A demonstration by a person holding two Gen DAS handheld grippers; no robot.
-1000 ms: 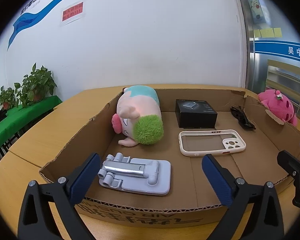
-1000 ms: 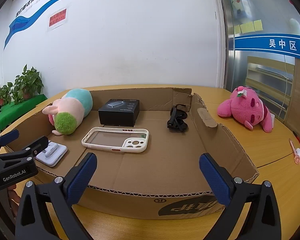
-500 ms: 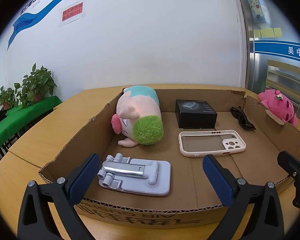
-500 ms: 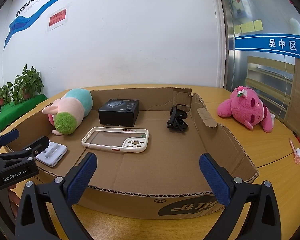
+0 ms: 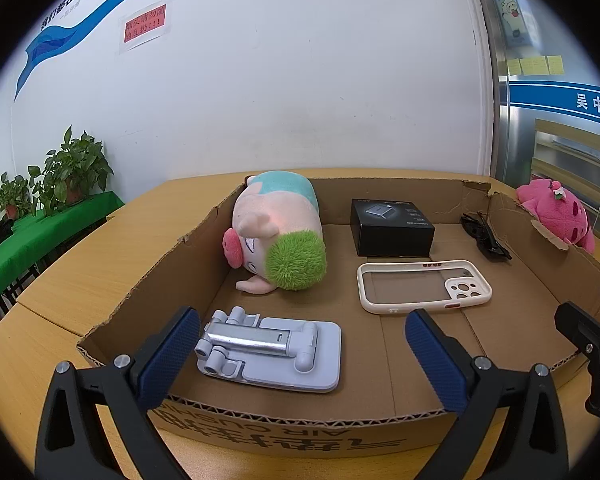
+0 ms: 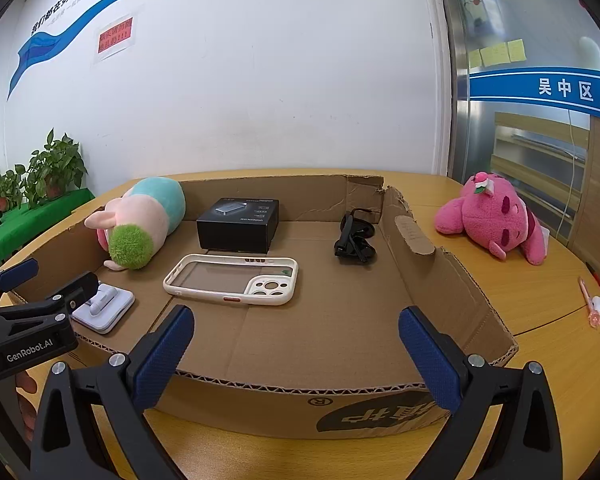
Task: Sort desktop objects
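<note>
Both grippers hover at the near edge of the cardboard tray, each with its jaws spread wide and holding nothing.

The left gripper lines up with the folded phone stand lying flat just inside the near wall. A good grasp would probably pinch its raised metal arm rather than the thin base.

The right gripper faces bare cardboard; the phone case lies beyond it, and the pink plush toy sits outside the tray, likely still unsorted.

Also in the tray are a pig plush, a black box and folded sunglasses.

The round wooden surface stands before a white wall, with potted plants at left.
</note>
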